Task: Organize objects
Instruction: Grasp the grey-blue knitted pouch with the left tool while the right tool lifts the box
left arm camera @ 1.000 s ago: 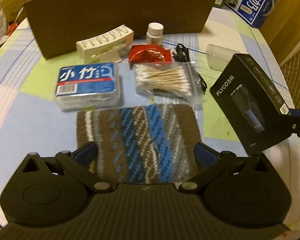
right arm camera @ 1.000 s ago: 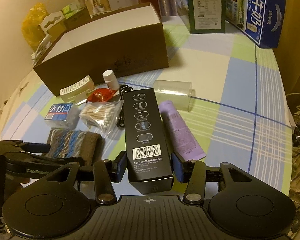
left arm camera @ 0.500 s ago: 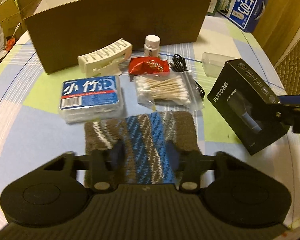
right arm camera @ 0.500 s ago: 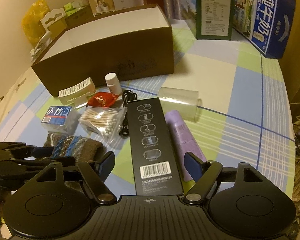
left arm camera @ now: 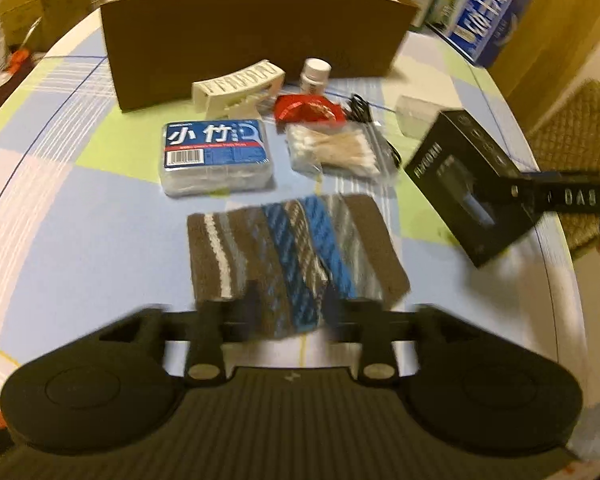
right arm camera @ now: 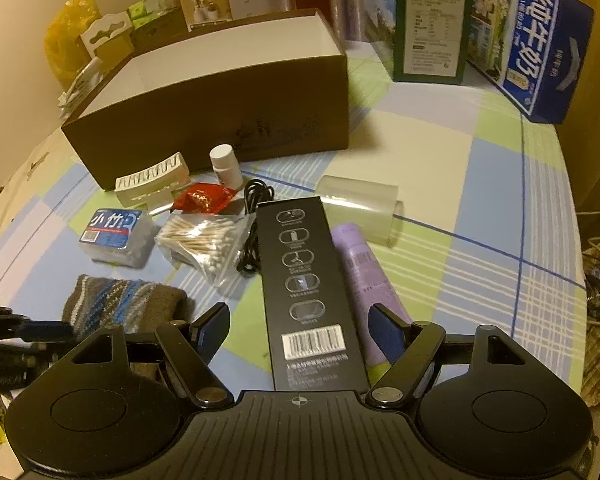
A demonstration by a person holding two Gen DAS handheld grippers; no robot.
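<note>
A knitted cloth point(left arm camera: 291, 240) striped brown, blue and white lies flat on the checked tablecloth. My left gripper point(left arm camera: 291, 312) is shut on its near edge; this view is blurred. The same cloth point(right arm camera: 119, 304) shows at lower left in the right wrist view. A long black box point(right arm camera: 300, 264) with a barcode rests on the table between the fingers of my right gripper point(right arm camera: 300, 320), which is open and clear of both its sides. From the left wrist view the black box point(left arm camera: 472, 184) sits at the right. An open brown cardboard box point(right arm camera: 219, 112) stands behind.
In front of the cardboard box point(left arm camera: 251, 40) lie a blue floss-pick pack point(left arm camera: 215, 156), a bag of cotton swabs point(left arm camera: 336, 152), a red packet point(left arm camera: 308, 108), a white bottle point(left arm camera: 316, 76), a white rack point(left arm camera: 239, 88). A clear cup point(right arm camera: 360, 204), purple tube point(right arm camera: 364, 264), milk carton point(right arm camera: 540, 52).
My left gripper went from open to shut on the cloth's near edge. My right gripper let go of the black box and opened wide; the box now lies on the table.
</note>
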